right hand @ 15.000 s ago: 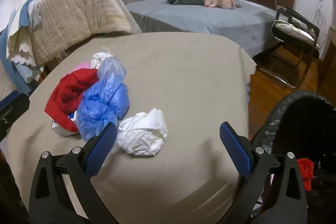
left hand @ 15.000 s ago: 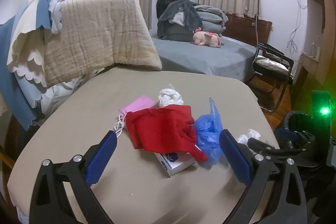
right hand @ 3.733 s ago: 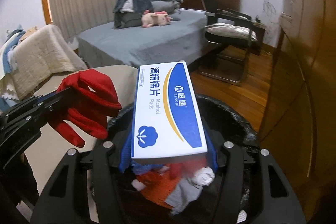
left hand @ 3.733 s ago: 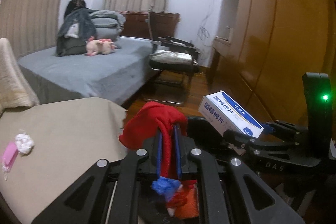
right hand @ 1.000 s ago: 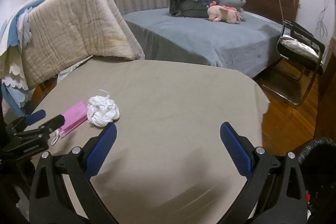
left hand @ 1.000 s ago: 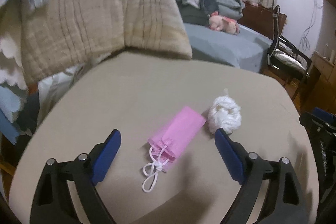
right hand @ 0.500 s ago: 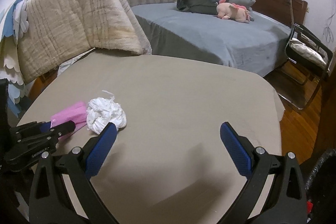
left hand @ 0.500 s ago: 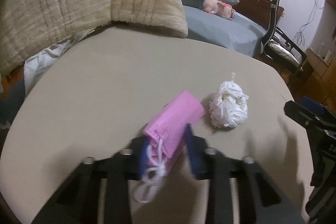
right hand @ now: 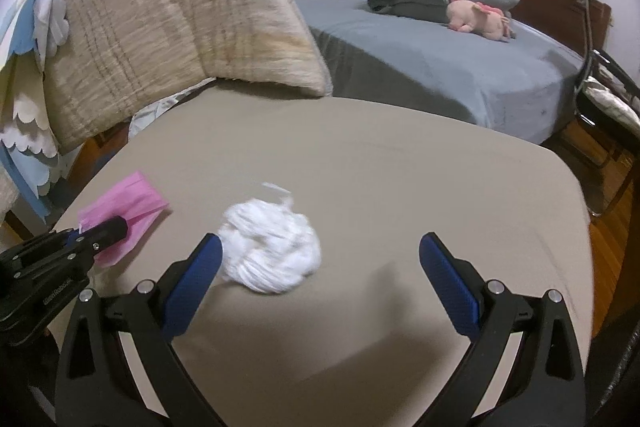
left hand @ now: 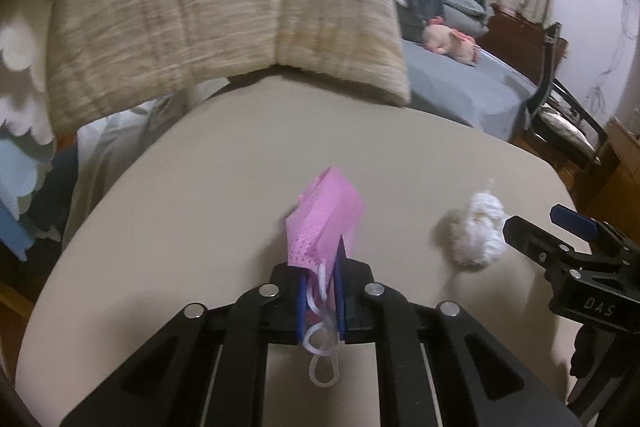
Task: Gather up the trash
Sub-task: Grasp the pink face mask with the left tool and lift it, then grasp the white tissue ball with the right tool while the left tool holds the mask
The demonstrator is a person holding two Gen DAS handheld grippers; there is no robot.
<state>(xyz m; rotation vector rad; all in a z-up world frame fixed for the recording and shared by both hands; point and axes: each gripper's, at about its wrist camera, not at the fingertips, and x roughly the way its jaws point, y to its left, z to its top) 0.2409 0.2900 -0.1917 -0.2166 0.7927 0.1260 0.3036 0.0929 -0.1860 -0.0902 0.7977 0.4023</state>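
Note:
My left gripper (left hand: 320, 291) is shut on a pink face mask (left hand: 326, 217), lifted a little off the beige table (left hand: 224, 187); its white ear loops hang below the jaws. The mask also shows in the right wrist view (right hand: 124, 211), held in the left gripper (right hand: 116, 227). A white crumpled wad (right hand: 272, 247) lies on the table between the open fingers of my right gripper (right hand: 320, 267), close to the left finger. In the left wrist view the wad (left hand: 476, 235) lies right of the mask, with the right gripper (left hand: 560, 239) beside it.
A beige blanket (right hand: 172, 23) hangs over a chair back at the table's far left edge. A grey bed (right hand: 440, 67) with a pink plush toy (right hand: 480, 15) stands behind. A black chair (left hand: 560, 99) and wooden floor (right hand: 612, 251) are at the right.
My left gripper has closed on the pink mask and raised it. My right gripper has moved forward and left, so the white wad now lies between its open fingers.

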